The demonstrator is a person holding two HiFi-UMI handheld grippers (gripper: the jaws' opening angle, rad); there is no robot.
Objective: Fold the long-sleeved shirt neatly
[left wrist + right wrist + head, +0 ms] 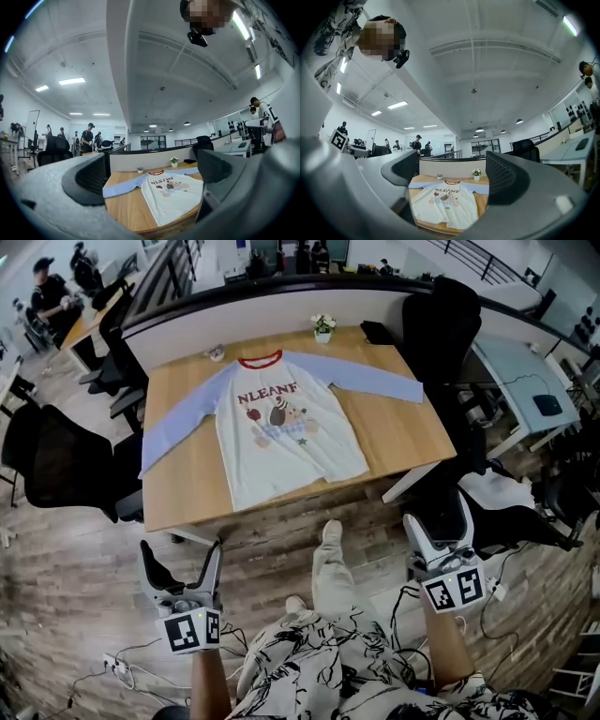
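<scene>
A long-sleeved shirt (281,432) lies spread flat, front up, on the wooden table (403,442). Its body is white with a cartoon print and red collar; both blue sleeves stretch out sideways. It shows small in the left gripper view as the shirt (171,194) and in the right gripper view as the shirt (445,204). My left gripper (183,568) and right gripper (439,532) hang well short of the table's near edge, over the floor. Both are open with nothing between their jaws.
A small potted plant (323,328) and a dark object (378,332) stand at the table's far edge. Black office chairs (56,465) stand to the left, another chair (441,329) to the right. A low partition (187,320) runs behind the table. People work at desks far off.
</scene>
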